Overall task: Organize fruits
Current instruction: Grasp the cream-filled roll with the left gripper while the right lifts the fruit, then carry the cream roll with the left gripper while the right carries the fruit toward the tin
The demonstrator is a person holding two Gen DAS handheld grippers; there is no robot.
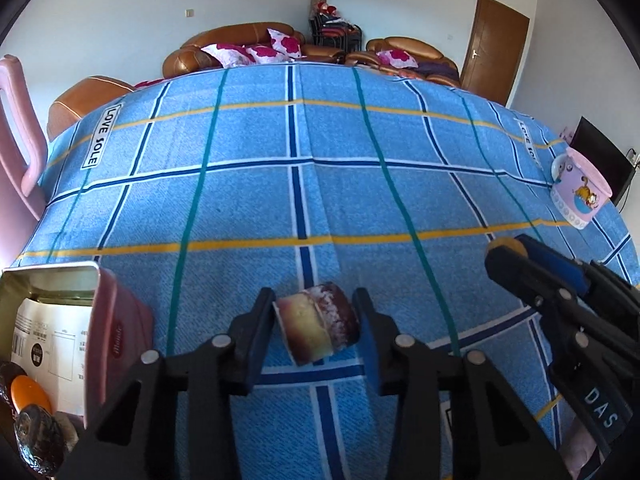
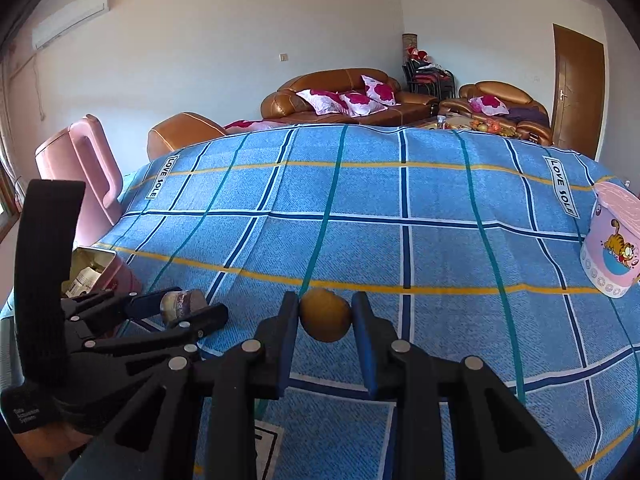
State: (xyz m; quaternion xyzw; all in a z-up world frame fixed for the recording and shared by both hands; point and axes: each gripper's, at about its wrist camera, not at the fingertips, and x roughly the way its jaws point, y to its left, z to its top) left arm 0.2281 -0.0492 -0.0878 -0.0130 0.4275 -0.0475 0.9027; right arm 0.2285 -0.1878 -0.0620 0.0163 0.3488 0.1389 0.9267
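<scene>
Nearest the left wrist camera, a cut fruit piece (image 1: 318, 326) was pinched between the pads of the left gripper (image 1: 318, 330), held just above the blue checked desk cloth (image 1: 360, 200). It was judged light, soft and moist on its cut face, so a gentle hold across the firmer skin sides seemed wise. A pink tin (image 1: 116, 320) stood open at the left. A smaller round brown fruit (image 2: 326, 315) was clamped by the right gripper (image 2: 326, 320); it was judged firm, smooth and liable to roll.
</scene>
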